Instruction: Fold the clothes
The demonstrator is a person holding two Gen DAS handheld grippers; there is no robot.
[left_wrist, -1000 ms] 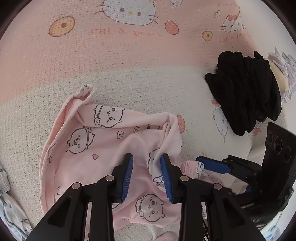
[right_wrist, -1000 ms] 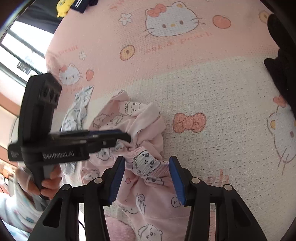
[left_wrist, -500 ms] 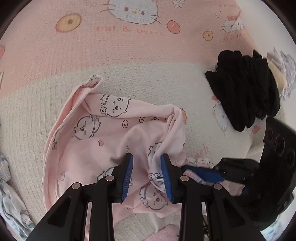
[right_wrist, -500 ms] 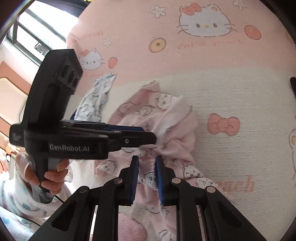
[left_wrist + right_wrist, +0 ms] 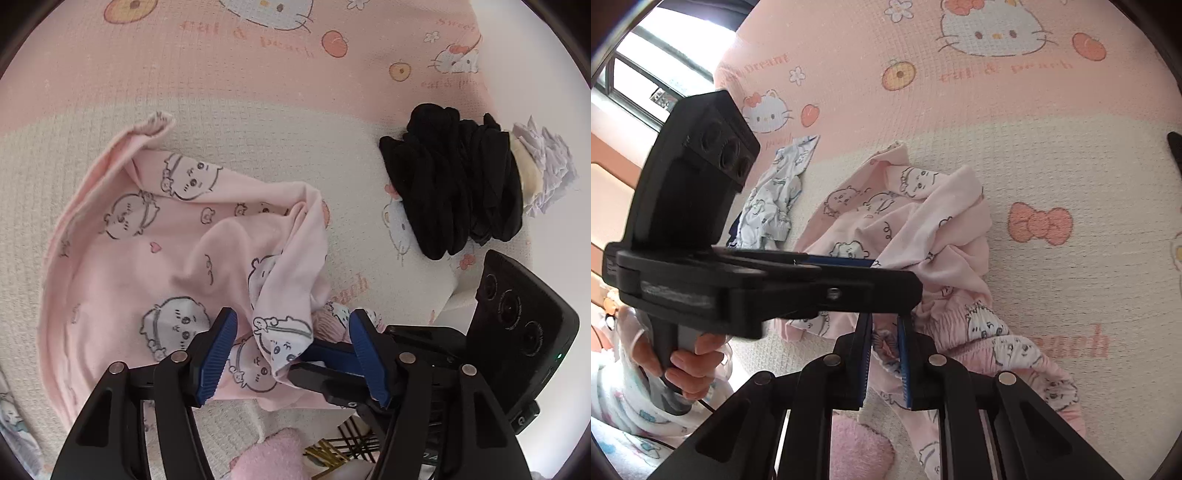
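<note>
Left gripper (image 5: 293, 350) wider than a second ago, jaws opening, pads clear of the cloth though a fold of pink top (image 5: 147, 258) hangs between them; right gripper (image 5: 884, 354) gone from wide to nearly shut, closing further, clamped on the top's frilled hem (image 5: 886, 341); top crumpled on the cat-print blanket (image 5: 221, 74), near edge lifted at both tools; black bundle (image 5: 458, 184) well apart to the right; white printed garment (image 5: 772, 199) just beyond the left tool; hand (image 5: 687, 365) on its handle.
</note>
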